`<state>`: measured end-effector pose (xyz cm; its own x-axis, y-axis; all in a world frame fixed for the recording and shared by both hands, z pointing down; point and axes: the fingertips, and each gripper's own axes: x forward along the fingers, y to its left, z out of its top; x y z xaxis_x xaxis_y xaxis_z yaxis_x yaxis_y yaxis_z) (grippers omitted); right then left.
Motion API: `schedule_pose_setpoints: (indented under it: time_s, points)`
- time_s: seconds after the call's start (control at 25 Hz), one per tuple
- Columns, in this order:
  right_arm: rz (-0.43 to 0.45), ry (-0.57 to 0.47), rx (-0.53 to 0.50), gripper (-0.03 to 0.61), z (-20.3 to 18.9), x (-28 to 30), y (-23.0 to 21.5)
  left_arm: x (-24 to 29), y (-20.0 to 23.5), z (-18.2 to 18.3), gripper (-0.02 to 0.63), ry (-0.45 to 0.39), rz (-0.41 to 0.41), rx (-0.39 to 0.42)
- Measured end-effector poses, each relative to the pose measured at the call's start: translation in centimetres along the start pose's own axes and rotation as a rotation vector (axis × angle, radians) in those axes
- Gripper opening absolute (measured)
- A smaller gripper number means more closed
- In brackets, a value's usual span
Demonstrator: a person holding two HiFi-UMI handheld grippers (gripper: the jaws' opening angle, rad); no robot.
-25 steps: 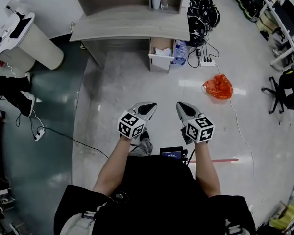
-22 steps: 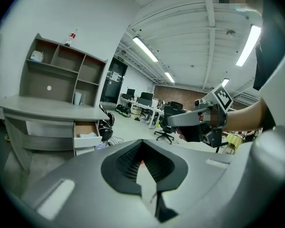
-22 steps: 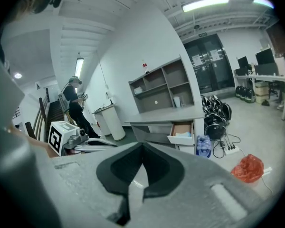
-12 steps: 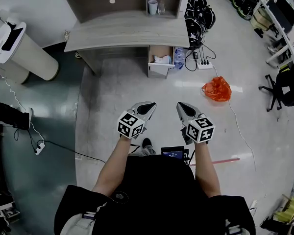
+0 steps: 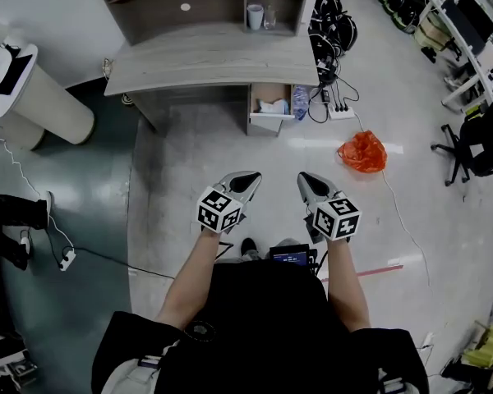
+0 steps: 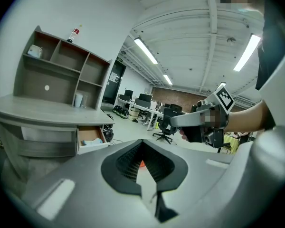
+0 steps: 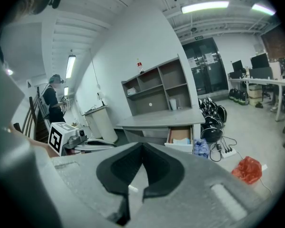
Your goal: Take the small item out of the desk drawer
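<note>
The grey desk [image 5: 205, 58] stands ahead across the floor, with its small drawer [image 5: 269, 120] pulled open at the right end. A pale, crumpled small item [image 5: 272, 106] lies inside the drawer, also seen as a pale item [image 7: 181, 140] in the right gripper view. My left gripper [image 5: 251, 177] and right gripper [image 5: 304, 178] are side by side at waist height, well short of the desk. Both are shut and empty. The open drawer [image 6: 90, 137] shows past my left gripper [image 6: 142, 144]. My right gripper [image 7: 142, 146] points at the open drawer [image 7: 179, 136].
An orange plastic bag [image 5: 363, 151] lies on the floor right of the drawer. A power strip with cables [image 5: 338, 109] and water bottles [image 5: 301, 101] sit beside the desk. Black bags [image 5: 335, 29] are piled behind. A white pedestal [image 5: 33, 105] stands left, an office chair [image 5: 468, 146] right.
The head view has shifted: the desk and open drawer sit slightly lower in the frame and the white pedestal has slid left. Both grippers keep the same pose, shut.
</note>
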<state>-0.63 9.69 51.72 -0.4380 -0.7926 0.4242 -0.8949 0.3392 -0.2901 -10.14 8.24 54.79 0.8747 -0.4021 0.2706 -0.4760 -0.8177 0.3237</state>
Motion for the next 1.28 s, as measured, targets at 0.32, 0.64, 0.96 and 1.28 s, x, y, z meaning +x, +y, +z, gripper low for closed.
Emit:
schedule_pose_setpoints:
  time_s: [0.32, 0.64, 0.96, 1.28]
  points:
    - [0.0, 0.014, 0.027, -0.002, -0.9, 1.1, -1.1, 0.9, 0.7, -1.2, 0.002, 0.026, -0.007, -0.015]
    - [0.047, 0.014, 0.023, -0.002, 0.7, 4.3, -2.7, 2.4, 3.4, -0.1, 0.002, 0.035, 0.035, -0.009]
    - [0.091, 0.023, 0.021, -0.002, 3.8, 8.4, -6.2, 5.9, 7.1, 2.3, 0.002, 0.051, 0.074, -0.011]
    - [0.128, 0.037, 0.027, -0.002, 7.1, 12.3, -10.8, 10.7, 10.4, 5.0, 0.002, 0.054, 0.103, -0.021]
